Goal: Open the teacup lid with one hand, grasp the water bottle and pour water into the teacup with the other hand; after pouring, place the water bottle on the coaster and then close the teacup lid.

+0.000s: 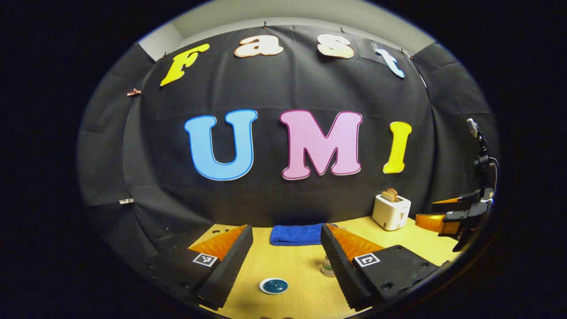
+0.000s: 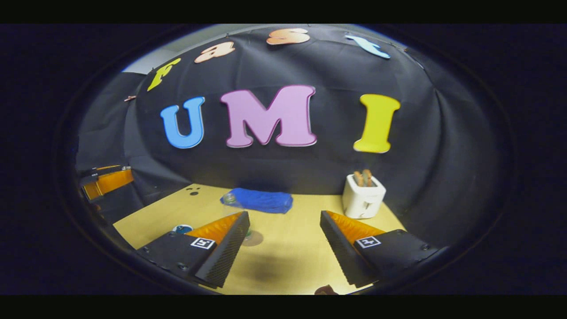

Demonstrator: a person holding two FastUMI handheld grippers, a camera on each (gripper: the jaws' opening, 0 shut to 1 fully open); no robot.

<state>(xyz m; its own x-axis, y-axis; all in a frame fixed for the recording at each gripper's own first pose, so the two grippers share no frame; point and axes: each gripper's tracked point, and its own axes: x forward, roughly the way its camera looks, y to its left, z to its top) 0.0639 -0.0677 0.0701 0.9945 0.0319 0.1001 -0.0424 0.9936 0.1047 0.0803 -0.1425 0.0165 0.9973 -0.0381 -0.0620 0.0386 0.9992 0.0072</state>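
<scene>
Fingers of the left gripper (image 1: 287,254) stand wide apart above the table (image 1: 301,270), holding nothing; the teacup lid (image 1: 273,285) lies between them, the water bottle (image 1: 328,266) just beside. The right gripper (image 2: 283,248) hovers equally spread, level, empty.

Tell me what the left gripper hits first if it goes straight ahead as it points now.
Likely the folded blue cloth at the far edge of the wooden table, straight between the open left gripper; depth is uncertain, and it may pass above it.
</scene>
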